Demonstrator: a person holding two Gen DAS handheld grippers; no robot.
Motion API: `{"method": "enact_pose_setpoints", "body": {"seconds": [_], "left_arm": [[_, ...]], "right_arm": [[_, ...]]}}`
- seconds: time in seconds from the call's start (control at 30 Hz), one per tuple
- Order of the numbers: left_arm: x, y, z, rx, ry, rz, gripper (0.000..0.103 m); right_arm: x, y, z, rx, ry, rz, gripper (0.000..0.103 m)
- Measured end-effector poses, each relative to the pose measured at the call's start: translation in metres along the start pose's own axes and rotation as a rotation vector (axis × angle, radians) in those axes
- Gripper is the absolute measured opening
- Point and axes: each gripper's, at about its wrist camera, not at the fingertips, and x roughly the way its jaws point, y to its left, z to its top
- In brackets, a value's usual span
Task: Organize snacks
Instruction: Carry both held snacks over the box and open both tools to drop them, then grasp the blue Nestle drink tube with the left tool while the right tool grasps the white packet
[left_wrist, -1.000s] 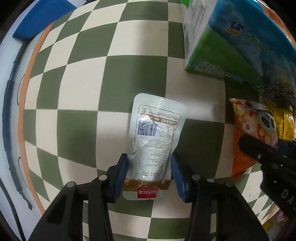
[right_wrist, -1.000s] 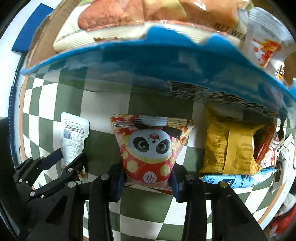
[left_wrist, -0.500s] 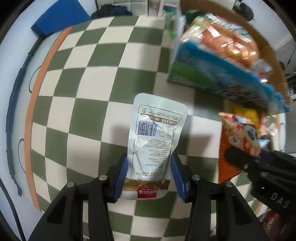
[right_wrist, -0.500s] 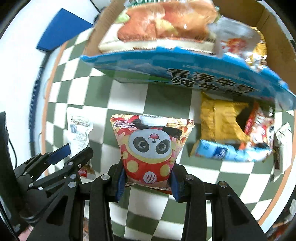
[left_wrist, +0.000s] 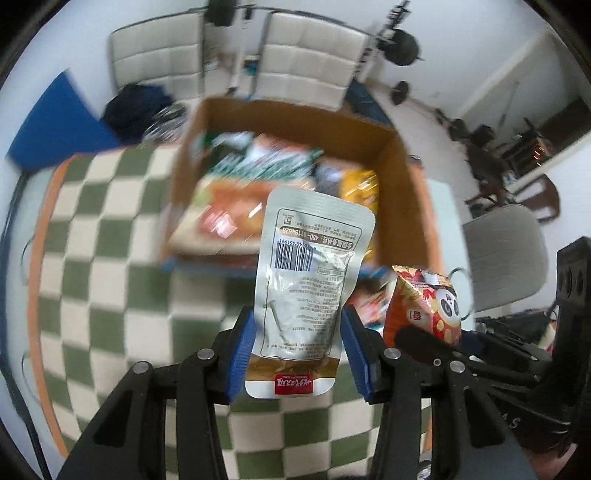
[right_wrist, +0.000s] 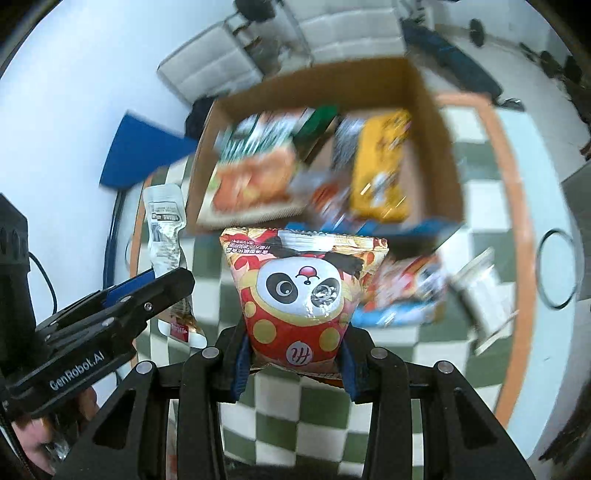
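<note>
My left gripper (left_wrist: 300, 349) is shut on a white snack pouch (left_wrist: 310, 280) with a barcode, held in the air above the checkered table. My right gripper (right_wrist: 293, 363) is shut on a red panda snack bag (right_wrist: 301, 295), also lifted. Each gripper shows in the other's view: the panda bag (left_wrist: 424, 310) at the right, the white pouch (right_wrist: 164, 225) at the left. A cardboard box (left_wrist: 395, 147) (right_wrist: 436, 110) holding several snack packets lies ahead and below both grippers.
The green-and-white checkered tablecloth (left_wrist: 103, 258) has an orange border. Loose snack packets (right_wrist: 406, 295) lie on the table right of the box front. A blue pad (left_wrist: 55, 122) lies at the far left. White chairs (left_wrist: 306, 59) stand beyond the table.
Both grippers have lifted high off the table with their packets. The view has tilted up, so the open box top and the room now show.
</note>
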Motion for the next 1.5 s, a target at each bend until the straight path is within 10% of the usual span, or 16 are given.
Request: {"method": "enact_pose_setpoints", "body": {"seconds": [0.57, 0.93, 1.03, 1.5], "left_arm": [[0.153, -0.033, 0.174, 0.007, 0.301, 0.051, 0.044], [0.180, -0.036, 0.181, -0.007, 0.399, 0.048, 0.053], [0.172, -0.037, 0.183, -0.001, 0.374, 0.050, 0.078], [0.101, -0.032, 0.159, 0.040, 0.204, 0.077, 0.100]], "right_arm": [[0.058, -0.065, 0.143, 0.079, 0.051, -0.154, 0.042], [0.098, -0.073, 0.163, 0.067, 0.124, -0.191, 0.047], [0.096, -0.072, 0.165, 0.062, 0.122, -0.181, 0.089], [0.053, -0.046, 0.156, -0.022, 0.100, -0.220, 0.097]]}}
